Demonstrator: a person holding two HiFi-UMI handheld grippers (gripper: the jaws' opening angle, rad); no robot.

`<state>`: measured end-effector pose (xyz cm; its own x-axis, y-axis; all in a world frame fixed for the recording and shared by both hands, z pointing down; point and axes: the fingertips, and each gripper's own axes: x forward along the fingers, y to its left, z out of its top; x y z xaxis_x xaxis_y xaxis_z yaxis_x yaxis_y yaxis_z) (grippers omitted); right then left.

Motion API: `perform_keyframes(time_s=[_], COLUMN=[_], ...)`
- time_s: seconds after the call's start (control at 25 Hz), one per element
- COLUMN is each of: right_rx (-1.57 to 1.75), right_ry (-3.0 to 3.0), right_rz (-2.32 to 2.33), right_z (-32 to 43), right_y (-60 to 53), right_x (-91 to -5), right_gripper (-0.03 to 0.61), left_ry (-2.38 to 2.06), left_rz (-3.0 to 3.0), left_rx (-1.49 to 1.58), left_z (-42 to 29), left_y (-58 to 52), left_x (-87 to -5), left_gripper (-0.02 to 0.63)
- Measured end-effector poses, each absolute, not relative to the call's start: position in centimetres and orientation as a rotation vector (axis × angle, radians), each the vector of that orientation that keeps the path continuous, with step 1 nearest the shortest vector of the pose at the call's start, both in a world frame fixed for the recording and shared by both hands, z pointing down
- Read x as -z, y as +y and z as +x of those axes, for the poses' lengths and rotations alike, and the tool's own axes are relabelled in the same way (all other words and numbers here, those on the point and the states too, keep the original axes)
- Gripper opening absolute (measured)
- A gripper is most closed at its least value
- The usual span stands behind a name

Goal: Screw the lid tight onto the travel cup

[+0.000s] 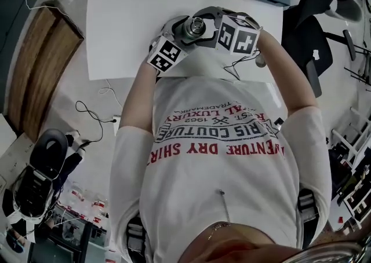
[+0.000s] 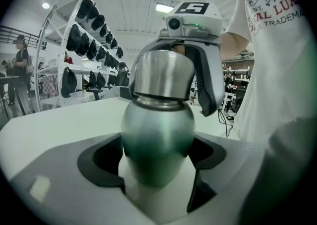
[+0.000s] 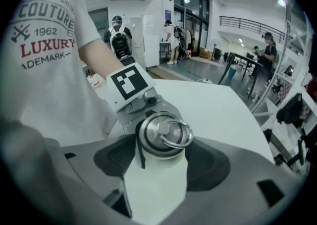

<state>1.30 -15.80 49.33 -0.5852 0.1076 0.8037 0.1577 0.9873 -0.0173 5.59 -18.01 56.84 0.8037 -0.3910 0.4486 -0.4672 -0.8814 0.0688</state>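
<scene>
Left gripper view: above the white table, the smooth steel travel cup, judged rigid and slippery, is clamped round its body by the left gripper while its ringed lid is pinched by the right gripper.

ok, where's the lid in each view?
Head view: lid top centre, over the near edge of the table.
Left gripper view: lid at centre, atop the cup.
Right gripper view: lid at centre, ring on top, between the jaws.
Shared landmark: the white table.
</scene>
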Motion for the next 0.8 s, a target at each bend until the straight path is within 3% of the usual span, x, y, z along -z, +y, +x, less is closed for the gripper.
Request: perform_keyframes(time_s=[0.44, 0.52, 0.68, 0.8], right_rx=[-0.167, -0.179, -0.186, -0.24], right_ry=[-2.42, -2.458, -2.511, -2.558], right_rz=[0.185, 0.282, 0.565, 0.752], right_z=[3.4, 4.1, 5.5, 6.4], right_y=[-17.3, -17.5, -19.3, -20.5], right_x=[-45.1, -43.9, -41.7, -40.3], right_gripper=[0.278, 0.237, 0.083, 0.053], left_ry=[-0.809, -0.814, -0.832, -0.897], left_rz=[2.82, 2.839, 2.849, 2.848], left_rx=[-0.538, -0.487, -0.329, -0.199], left_z=[4.2, 3.8, 2.3, 1.3], left_y=[-18.1, -17.7, -17.0, -17.7], left_x=[-52.9, -51.0, -46.6, -42.8], left_gripper=[0.419, 0.419, 0.417, 0.41])
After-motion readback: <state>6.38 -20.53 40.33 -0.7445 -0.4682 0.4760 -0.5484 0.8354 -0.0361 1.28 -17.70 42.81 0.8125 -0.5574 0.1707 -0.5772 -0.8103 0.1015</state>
